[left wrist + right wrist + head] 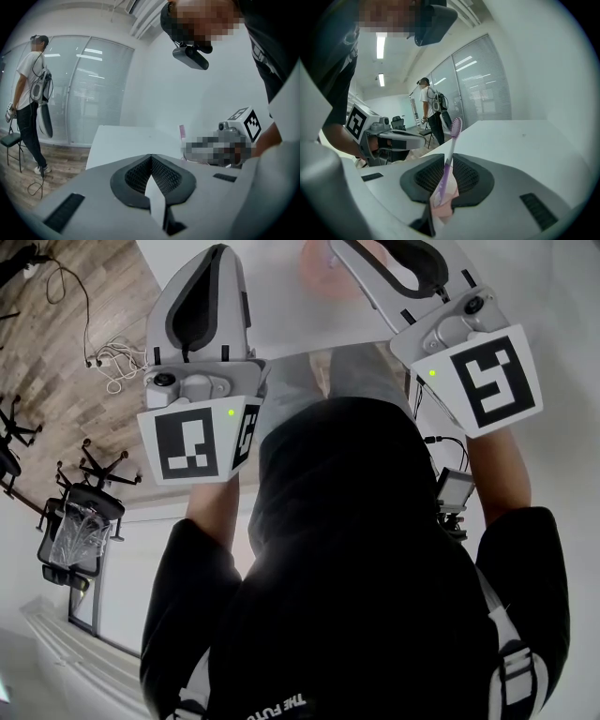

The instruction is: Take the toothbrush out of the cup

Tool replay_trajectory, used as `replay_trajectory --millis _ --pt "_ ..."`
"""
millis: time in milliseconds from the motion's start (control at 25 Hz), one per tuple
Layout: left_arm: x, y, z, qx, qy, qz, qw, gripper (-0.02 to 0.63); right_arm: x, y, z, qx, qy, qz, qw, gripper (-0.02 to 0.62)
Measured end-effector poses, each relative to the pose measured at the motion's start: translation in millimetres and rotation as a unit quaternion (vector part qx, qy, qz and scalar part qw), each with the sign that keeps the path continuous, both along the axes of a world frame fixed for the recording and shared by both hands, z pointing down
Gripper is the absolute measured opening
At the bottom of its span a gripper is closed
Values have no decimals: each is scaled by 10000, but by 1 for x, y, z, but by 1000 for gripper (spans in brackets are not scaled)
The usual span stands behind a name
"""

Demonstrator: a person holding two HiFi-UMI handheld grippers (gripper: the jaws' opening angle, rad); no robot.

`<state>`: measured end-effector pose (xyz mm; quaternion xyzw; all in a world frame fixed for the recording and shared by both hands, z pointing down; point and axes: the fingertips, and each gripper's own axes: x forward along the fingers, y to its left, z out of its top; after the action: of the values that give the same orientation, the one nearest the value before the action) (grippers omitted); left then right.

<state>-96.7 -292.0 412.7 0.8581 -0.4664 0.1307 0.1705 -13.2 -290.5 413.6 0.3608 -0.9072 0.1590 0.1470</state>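
Note:
A purple toothbrush stands upright between the pads of my right gripper, its bristle head above the tips. A crumpled pink cup is pinched in the same slit, and the handle runs down against it. These jaws are shut on the cup and handle. In the head view the pink cup is a blur by the right gripper's tip. My left gripper is shut with nothing held, raised beside the right one. From there the toothbrush head shows to the right.
A white table lies below both grippers, by a white wall. Another person stands on the wooden floor near a glass partition. Office chairs and loose cables sit to the left.

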Motion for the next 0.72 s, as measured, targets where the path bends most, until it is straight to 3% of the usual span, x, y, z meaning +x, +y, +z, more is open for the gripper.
replay_trajectory --millis 720 --pt "0 -2 -4 48 3 7 10000 20 4 -1 -7 115 -100 125 9998 51"
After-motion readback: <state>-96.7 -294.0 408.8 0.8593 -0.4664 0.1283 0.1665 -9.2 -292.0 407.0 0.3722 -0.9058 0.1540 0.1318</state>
